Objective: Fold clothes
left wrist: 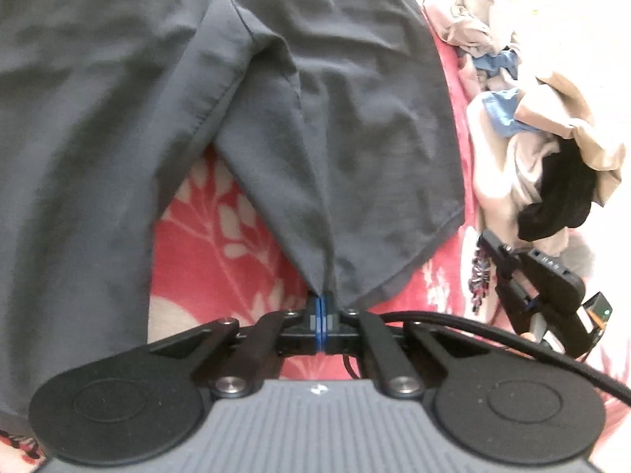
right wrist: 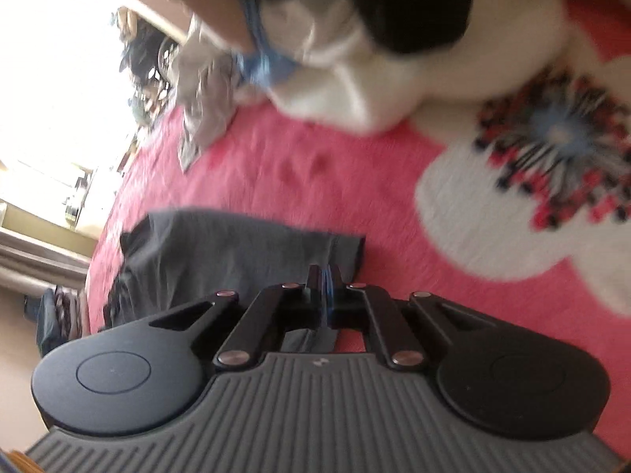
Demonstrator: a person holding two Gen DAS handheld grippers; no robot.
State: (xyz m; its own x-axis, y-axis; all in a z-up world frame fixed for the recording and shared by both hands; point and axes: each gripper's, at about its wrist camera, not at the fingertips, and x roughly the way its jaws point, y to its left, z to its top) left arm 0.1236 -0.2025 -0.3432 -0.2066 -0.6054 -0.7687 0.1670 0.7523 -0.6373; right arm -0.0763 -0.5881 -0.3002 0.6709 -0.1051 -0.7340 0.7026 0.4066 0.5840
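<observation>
Lying spread on the pink floral blanket (left wrist: 221,244), dark grey shorts (left wrist: 276,98): left gripper (left wrist: 320,307) pinching a leg hem, right gripper (right wrist: 327,280) closing empty above them, next likely needing a second hem grip before folding.

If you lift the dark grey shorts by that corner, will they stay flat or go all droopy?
Probably droopy: the dark grey shorts look thin and wrinkled, already pulling to a point where the left gripper pinches them. Likely light too, and they may slide on the red blanket.
</observation>
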